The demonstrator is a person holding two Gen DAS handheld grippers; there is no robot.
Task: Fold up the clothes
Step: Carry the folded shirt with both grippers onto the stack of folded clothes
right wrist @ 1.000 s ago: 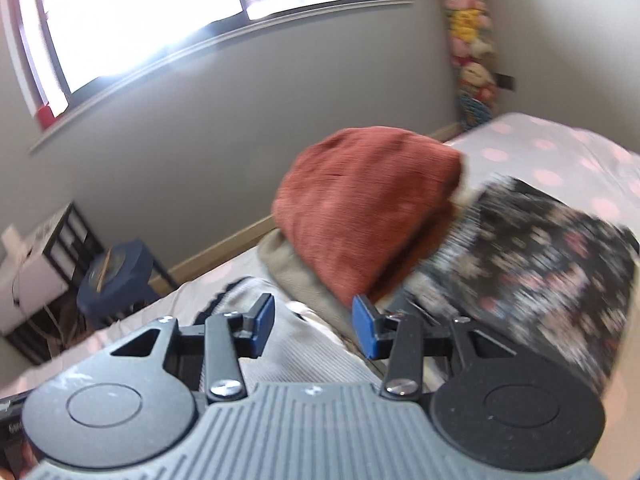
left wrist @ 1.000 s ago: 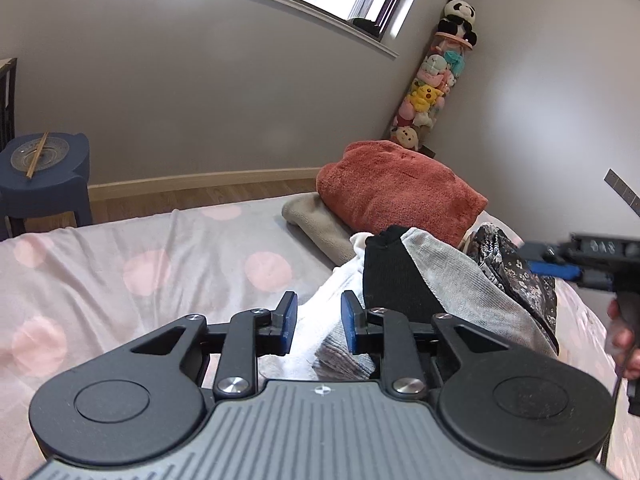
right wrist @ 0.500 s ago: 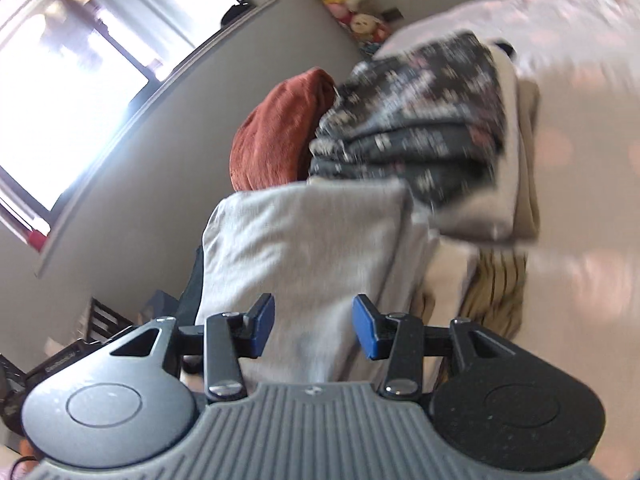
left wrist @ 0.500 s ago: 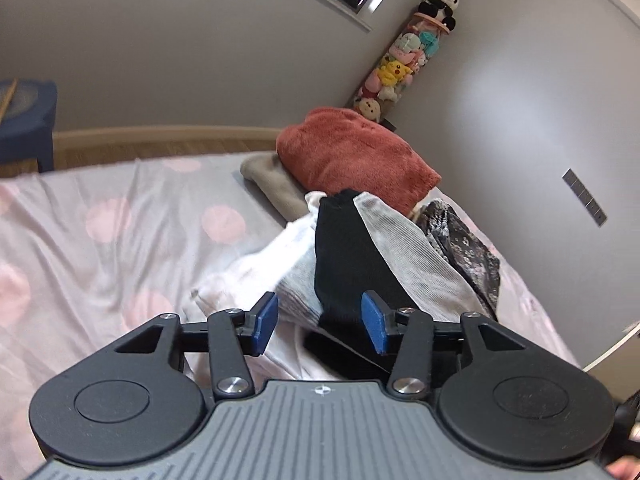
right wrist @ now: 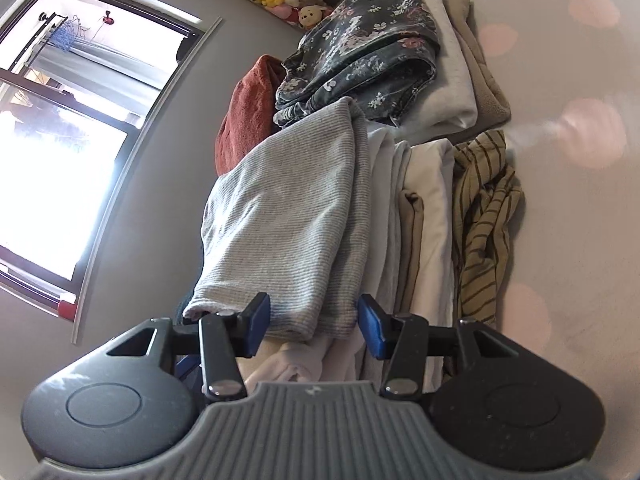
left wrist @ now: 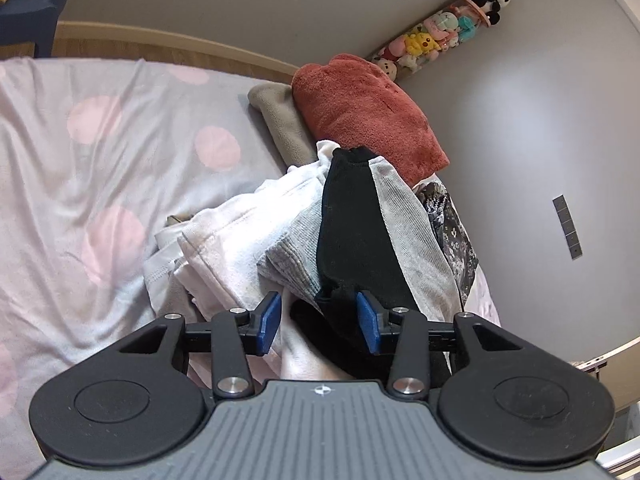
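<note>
We are at the pick-up step. Our left gripper (left wrist: 317, 317), jaws just narrowed but part open, straddles the black garment (left wrist: 356, 232) edge atop the pile on the bed (left wrist: 100, 152). Our right gripper (right wrist: 313, 324), just widened, brackets the grey striped top (right wrist: 288, 216) ungripped. Next: close both.

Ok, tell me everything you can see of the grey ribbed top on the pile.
The grey ribbed top is a light grey, finely ribbed knit, folded, with a black panel showing in the left wrist view. It lies on top of a stack of folded white and beige clothes on the bed. Its far end meets the dark floral garment, with the rust-red fleece behind. Its near hem lies just ahead of the open right gripper, with no pad pressing on it.
</note>
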